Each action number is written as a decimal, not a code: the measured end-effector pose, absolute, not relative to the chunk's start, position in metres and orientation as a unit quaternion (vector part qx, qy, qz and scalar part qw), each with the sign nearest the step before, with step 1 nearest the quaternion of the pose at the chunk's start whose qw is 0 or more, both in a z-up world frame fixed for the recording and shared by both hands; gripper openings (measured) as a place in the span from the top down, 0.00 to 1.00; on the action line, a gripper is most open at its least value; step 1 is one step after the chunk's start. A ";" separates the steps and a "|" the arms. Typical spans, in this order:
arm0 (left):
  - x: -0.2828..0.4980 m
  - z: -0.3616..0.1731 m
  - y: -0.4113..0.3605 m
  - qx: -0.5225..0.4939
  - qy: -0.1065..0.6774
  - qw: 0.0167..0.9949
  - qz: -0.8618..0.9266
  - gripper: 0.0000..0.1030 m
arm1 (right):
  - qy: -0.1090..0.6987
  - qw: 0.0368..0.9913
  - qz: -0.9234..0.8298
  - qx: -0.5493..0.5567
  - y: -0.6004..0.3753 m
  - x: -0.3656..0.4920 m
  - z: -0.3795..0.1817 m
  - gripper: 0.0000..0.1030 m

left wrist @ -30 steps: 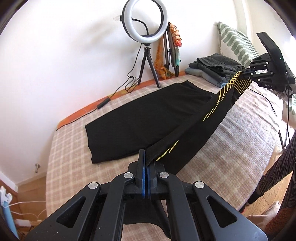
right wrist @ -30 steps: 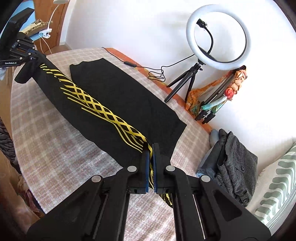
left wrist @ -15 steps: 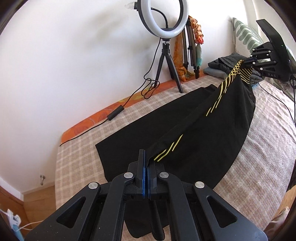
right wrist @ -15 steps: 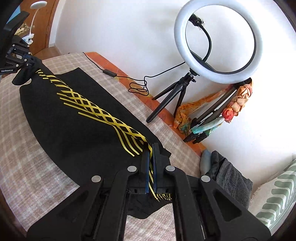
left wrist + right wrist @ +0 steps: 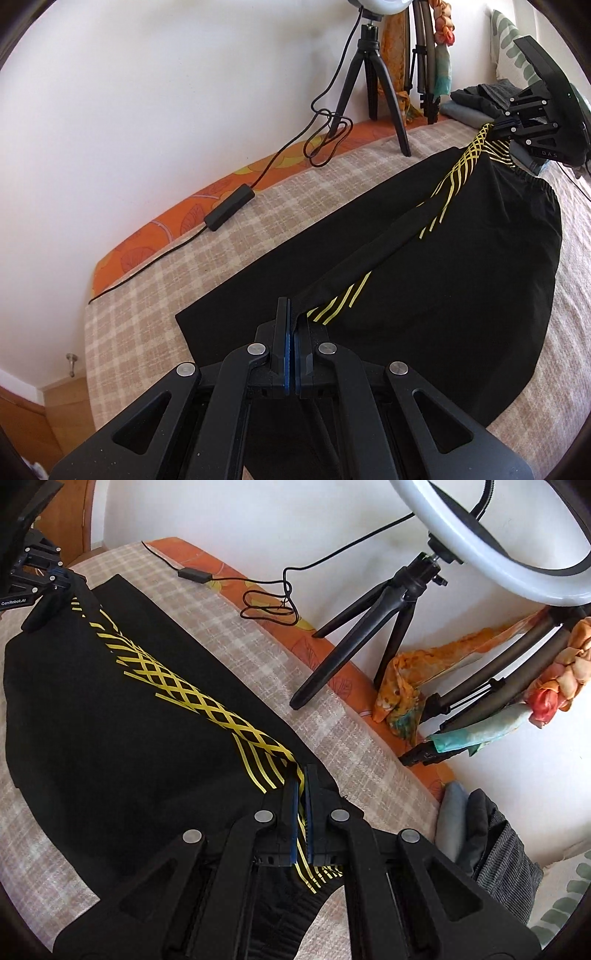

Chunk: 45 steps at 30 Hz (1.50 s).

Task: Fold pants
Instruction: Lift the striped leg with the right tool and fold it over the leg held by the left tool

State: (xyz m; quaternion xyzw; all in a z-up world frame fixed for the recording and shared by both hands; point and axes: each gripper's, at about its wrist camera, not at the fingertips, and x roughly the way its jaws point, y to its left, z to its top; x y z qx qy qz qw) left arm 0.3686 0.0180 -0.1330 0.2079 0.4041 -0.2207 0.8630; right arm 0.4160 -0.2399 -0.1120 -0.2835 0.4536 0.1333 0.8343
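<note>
Black pants (image 5: 424,295) with a yellow lattice stripe (image 5: 207,705) lie lengthwise on a checked bedspread (image 5: 155,280), one leg stretched over the other. My left gripper (image 5: 291,325) is shut on the cuff end of the upper leg. My right gripper (image 5: 302,782) is shut on the waist end, right at the stripe. Each gripper appears in the other's view: the right one (image 5: 502,127) at the far right, the left one (image 5: 62,581) at the far left. The held edge runs taut between them, slightly above the lower leg.
A ring light (image 5: 517,565) on a black tripod (image 5: 365,74) stands against the white wall, its cable and switch box (image 5: 229,214) trailing along the orange mattress edge. Folded dark clothes (image 5: 491,834) and a green patterned pillow (image 5: 506,33) sit at the bed's head.
Both grippers carried the held leg across toward the wall and lower, so it now lies over the other leg. Both stayed shut on the fabric.
</note>
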 end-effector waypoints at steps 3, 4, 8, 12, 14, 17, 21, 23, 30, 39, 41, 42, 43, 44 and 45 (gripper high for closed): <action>0.383 -0.140 0.018 0.214 0.413 0.855 -0.228 1.00 | 0.470 0.827 0.134 -0.279 -0.242 0.431 -0.127 0.97; 0.387 -0.142 0.019 0.213 0.415 0.854 -0.229 1.00 | 0.476 0.824 0.135 -0.275 -0.243 0.436 -0.132 0.97; 0.395 -0.152 0.020 0.213 0.427 0.847 -0.234 1.00 | 0.497 0.813 0.144 -0.267 -0.246 0.447 -0.147 0.97; 0.400 -0.164 0.023 0.224 0.438 0.840 -0.230 0.98 | 0.511 0.804 0.146 -0.267 -0.244 0.454 -0.158 0.97; 0.404 -0.169 0.029 0.227 0.444 0.839 -0.220 0.96 | 0.517 0.798 0.145 -0.272 -0.243 0.456 -0.164 0.97; 0.407 -0.172 0.044 0.218 0.450 0.841 -0.207 0.96 | 0.521 0.794 0.145 -0.278 -0.242 0.456 -0.171 0.97; 0.408 -0.174 0.056 0.217 0.450 0.844 -0.196 0.96 | 0.524 0.795 0.146 -0.269 -0.244 0.460 -0.172 0.97; 0.409 -0.172 0.060 0.219 0.447 0.847 -0.189 0.96 | 0.523 0.796 0.145 -0.266 -0.245 0.463 -0.171 0.97; 0.419 -0.174 0.074 0.211 0.452 0.848 -0.181 0.98 | 0.539 0.788 0.148 -0.260 -0.247 0.476 -0.171 0.97; 0.414 -0.161 0.080 0.210 0.416 0.867 -0.176 1.00 | 0.525 0.794 0.152 -0.264 -0.248 0.472 -0.169 0.97; 0.423 -0.159 0.079 0.206 0.420 0.865 -0.182 1.00 | 0.516 0.801 0.146 -0.268 -0.248 0.471 -0.163 0.98; 0.429 -0.161 0.078 0.208 0.429 0.859 -0.184 1.00 | 0.519 0.801 0.144 -0.261 -0.249 0.473 -0.161 0.98; 0.433 -0.163 0.076 0.217 0.431 0.857 -0.180 1.00 | 0.520 0.801 0.142 -0.259 -0.250 0.475 -0.160 0.98; 0.436 -0.164 0.074 0.222 0.432 0.855 -0.181 1.00 | 0.517 0.802 0.137 -0.265 -0.251 0.477 -0.160 0.98; 0.439 -0.165 0.073 0.228 0.435 0.852 -0.181 0.98 | 0.516 0.803 0.134 -0.268 -0.251 0.478 -0.160 0.98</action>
